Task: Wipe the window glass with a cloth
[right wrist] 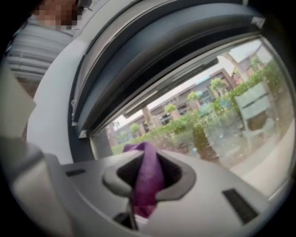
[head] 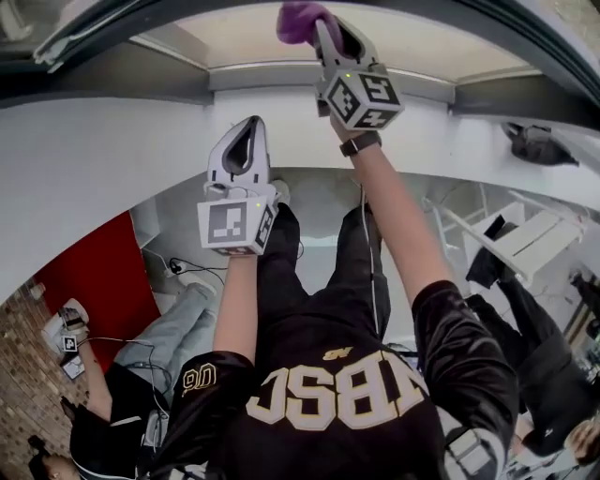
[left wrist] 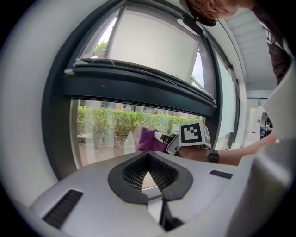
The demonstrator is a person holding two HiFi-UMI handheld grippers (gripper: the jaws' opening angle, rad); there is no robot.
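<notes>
One purple cloth in right tongs — at glass, left tongs closed

We see a dark grey window frame set in a white wall, daylight and a green hedge beyond the clear window glass; a red panel stands left.

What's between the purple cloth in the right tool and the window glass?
Nothing visible. The purple cloth, clamped in the right tool, is right at the window glass. The left tool, shut and empty, sits lower, clear of it.
</notes>
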